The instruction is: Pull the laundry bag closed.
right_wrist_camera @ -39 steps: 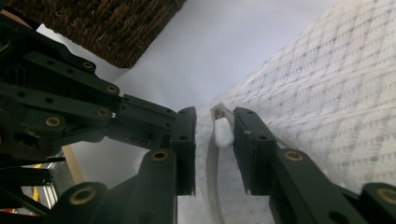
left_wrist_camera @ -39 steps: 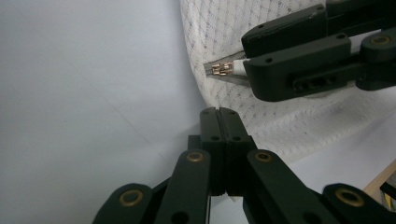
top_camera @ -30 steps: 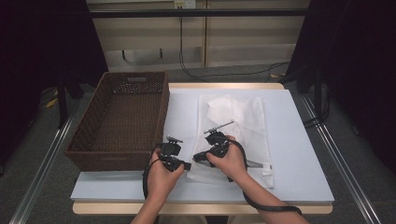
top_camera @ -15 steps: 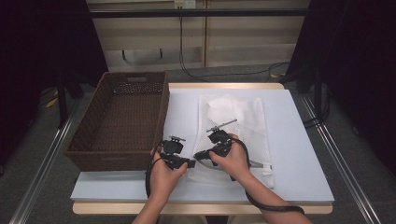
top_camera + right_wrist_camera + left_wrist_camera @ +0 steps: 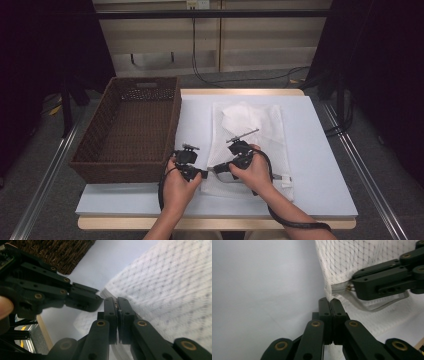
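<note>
A white mesh laundry bag (image 5: 248, 145) lies flat across the middle of the tabletop (image 5: 320, 165), right of a wicker basket (image 5: 131, 127). At its near left corner, the left gripper (image 5: 330, 302) pinches the bag's edge, fingers closed; the right gripper (image 5: 117, 303) clamps the zipper pull (image 5: 349, 288)

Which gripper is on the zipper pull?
The right gripper: its jaws pinch the brass zipper pull. The left gripper clamps the mesh bag corner instead.
</note>
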Motion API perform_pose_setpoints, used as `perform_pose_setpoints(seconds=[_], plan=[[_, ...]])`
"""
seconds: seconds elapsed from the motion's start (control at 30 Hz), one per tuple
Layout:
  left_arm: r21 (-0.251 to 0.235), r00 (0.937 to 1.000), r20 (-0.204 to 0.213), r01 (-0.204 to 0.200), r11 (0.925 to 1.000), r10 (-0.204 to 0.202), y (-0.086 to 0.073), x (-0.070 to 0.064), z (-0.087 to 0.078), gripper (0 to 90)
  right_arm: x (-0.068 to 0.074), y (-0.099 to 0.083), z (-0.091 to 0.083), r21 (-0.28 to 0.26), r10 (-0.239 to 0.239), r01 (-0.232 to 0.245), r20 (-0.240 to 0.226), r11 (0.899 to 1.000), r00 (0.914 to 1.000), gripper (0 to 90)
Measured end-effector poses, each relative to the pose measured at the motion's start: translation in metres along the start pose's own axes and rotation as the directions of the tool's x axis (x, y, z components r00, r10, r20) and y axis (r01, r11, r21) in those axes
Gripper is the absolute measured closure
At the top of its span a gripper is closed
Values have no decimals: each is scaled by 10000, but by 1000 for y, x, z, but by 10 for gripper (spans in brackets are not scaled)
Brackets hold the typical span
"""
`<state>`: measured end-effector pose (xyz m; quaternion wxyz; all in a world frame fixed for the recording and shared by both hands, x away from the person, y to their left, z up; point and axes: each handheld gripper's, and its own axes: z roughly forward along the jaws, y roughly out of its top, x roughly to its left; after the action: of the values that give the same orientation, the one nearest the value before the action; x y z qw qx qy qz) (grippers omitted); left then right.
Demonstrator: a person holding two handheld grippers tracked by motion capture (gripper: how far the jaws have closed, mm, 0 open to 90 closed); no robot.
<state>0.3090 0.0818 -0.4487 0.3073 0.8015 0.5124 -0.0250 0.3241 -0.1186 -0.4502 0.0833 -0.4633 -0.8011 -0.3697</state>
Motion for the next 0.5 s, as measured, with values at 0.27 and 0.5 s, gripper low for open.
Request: perform_pose_setpoints(seconds=[0.27, 0.5], plan=[[83, 9999, 69, -102, 9999, 101, 0, 0, 0, 893, -7, -4, -13, 18, 127, -127, 13, 9999, 9999, 872], [29, 9997, -91, -209, 9998, 209, 0, -2, -1, 893, -11, -8, -21, 20, 89, -89, 89, 10000, 9999, 872]])
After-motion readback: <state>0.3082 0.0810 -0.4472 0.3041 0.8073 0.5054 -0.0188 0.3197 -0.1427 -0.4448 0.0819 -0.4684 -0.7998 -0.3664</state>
